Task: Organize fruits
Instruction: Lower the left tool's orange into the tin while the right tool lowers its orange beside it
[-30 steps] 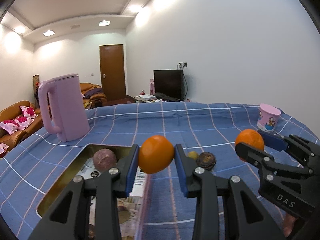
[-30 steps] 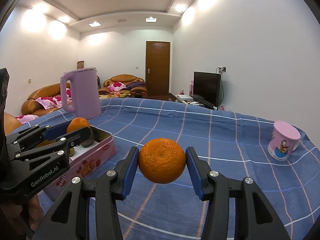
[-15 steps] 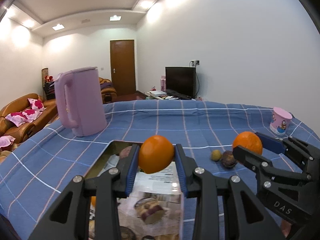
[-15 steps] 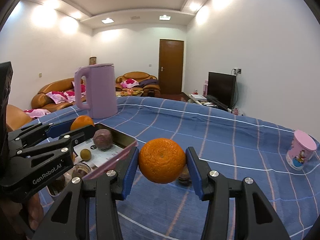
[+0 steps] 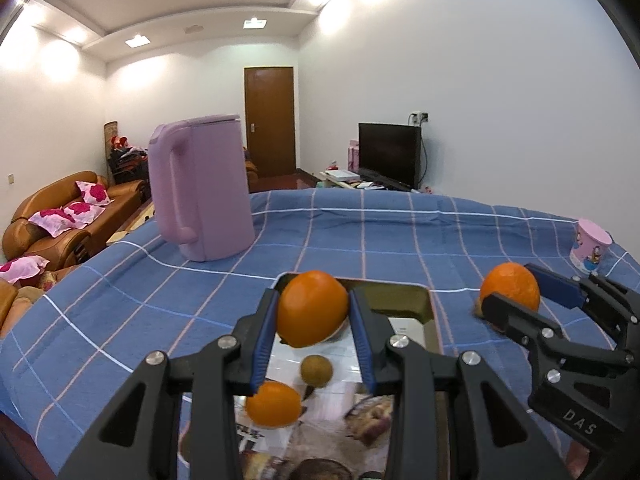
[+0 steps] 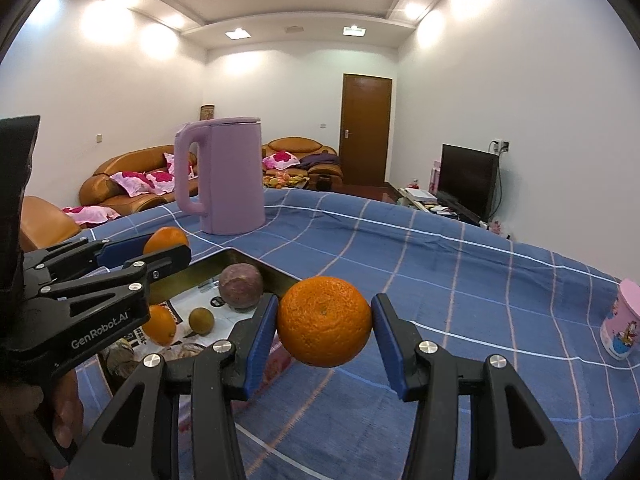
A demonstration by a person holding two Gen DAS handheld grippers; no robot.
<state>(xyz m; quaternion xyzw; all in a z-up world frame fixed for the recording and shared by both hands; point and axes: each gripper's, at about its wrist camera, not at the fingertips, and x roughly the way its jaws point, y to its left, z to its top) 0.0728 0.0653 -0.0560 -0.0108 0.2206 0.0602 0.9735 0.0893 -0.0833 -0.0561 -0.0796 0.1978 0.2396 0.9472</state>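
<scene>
While an orange [image 5: 273, 404], a small brownish fruit [image 5: 316, 369] and a passion fruit [image 6: 241, 286] already lie in the tin [image 5: 426, 312], left claw [image 5: 313, 318] clamps an orange [image 5: 312, 314] above it; right claw [image 6: 325, 322] grips another orange [image 6: 325, 321] just beside it, both undeposited.

Kettle [image 5: 202, 188] beyond tin [image 5: 426, 322] — blocking

White walls, recessed ceiling lights [image 6: 236, 33] glowing warm. Brown door [image 6: 365, 128] at the far end, leather sofas [image 6: 120, 188] with pink floral pillows, dark TV [image 6: 466, 180] on the right wall.
</scene>
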